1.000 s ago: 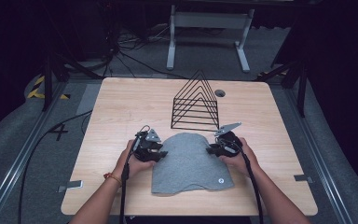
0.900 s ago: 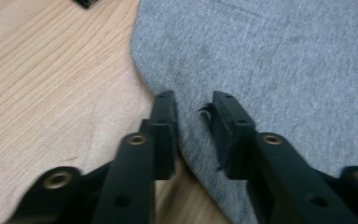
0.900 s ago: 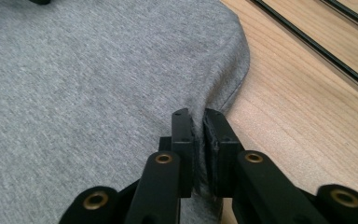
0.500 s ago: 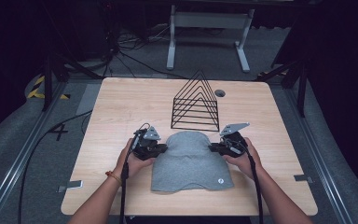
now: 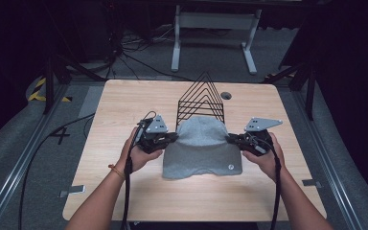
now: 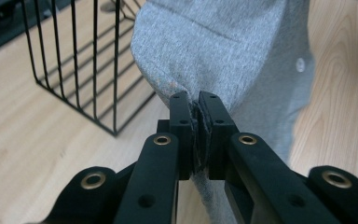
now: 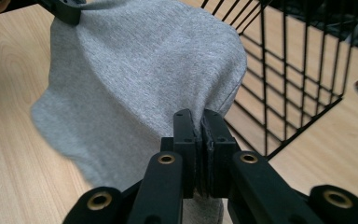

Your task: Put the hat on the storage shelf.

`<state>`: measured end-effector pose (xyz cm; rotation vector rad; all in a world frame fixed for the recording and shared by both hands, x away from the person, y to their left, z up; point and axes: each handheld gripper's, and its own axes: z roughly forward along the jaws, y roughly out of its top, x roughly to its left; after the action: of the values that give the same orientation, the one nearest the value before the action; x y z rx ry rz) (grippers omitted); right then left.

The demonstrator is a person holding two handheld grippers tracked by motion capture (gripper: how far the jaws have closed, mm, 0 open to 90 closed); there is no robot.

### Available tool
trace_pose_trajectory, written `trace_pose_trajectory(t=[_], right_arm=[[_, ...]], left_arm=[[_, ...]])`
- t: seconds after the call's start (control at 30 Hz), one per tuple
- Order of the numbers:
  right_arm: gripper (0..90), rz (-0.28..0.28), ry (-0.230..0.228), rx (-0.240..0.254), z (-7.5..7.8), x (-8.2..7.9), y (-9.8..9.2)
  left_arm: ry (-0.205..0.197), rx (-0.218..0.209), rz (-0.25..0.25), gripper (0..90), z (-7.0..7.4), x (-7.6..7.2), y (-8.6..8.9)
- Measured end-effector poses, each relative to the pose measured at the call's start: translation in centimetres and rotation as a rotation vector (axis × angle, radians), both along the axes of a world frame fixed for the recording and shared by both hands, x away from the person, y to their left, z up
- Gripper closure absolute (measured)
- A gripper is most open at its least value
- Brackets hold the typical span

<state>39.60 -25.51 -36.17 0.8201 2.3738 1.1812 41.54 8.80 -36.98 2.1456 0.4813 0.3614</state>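
While pinched between hand-held grippers, grey garment (image 5: 201, 146) hangs

Wooden table (image 5: 124, 191) with wire rack (image 5: 201, 98)

Lab recording rig, not a home.
Wood-top counter (image 5: 124, 105) on carpeted floor (image 5: 9, 158), black-draped surroundings, metal rails (image 5: 24, 163) and taped markers beside it, cables (image 5: 139, 62) and a white stand base (image 5: 211, 28) beyond the gripper.
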Motion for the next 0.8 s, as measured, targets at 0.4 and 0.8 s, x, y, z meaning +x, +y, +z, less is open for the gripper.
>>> trace_pose_trajectory(t=[0.4,0.8], right_arm=[[86.0,-0.022,-0.094,0.010,5.2,0.4,-0.8],[86.1,-0.050,-0.166,0.019,9.7,1.3,-0.7]], left_arm=[[-0.082,-0.022,-0.014,85.1,5.1,1.4,-1.0],[-0.146,-0.064,0.006,85.2,10.0,2.9,-0.8]])
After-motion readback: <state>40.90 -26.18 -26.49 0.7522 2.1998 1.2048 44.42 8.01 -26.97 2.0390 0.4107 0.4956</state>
